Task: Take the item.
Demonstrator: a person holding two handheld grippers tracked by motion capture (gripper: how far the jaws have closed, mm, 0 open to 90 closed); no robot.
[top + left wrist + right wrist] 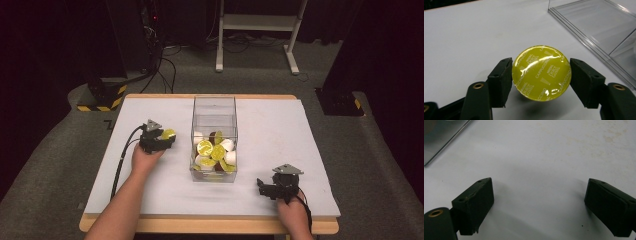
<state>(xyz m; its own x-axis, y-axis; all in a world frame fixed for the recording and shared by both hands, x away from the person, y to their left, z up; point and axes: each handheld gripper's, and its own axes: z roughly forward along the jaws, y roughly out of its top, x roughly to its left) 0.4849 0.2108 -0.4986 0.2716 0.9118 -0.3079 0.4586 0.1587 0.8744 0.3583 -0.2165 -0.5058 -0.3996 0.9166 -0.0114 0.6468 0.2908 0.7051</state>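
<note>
Item: one yellow-lidded coffee capsule point(541, 73), foil printed "Cappuccino", held in the left claw point(165, 136) above the white table point(300, 150), left of the clear box point(214, 107) and apart from it. The left claw's jaws were closed on opposite sides of the capsule, the lid facing the gripper's camera; the grip looked square and firm. Item: clear plastic box, upright, open at the top, standing in the middle of the table, its near half holding a heap of capsules point(214, 150), yellow lids, white bodies and at least one brown among them; its far half stood bare. Item: right claw point(262, 185), low over the table near the right front corner, jaws spread wide with nothing between them, only bare tabletop ahead of it and a corner of the box at upper left in the right gripper view. State of work, judged: the sorting between box and table was in mid course, one capsule in hand outside the box and many in it; whether the capsule was bound into or out of the box could not be told. Surroundings: grey carpet, trailing cables, a white frame stand point(260, 30) beyond the far edge, dark curtains. Obstructions: only the tall box wall stood between the held capsule and the heap; the table around both claws lay free.
</note>
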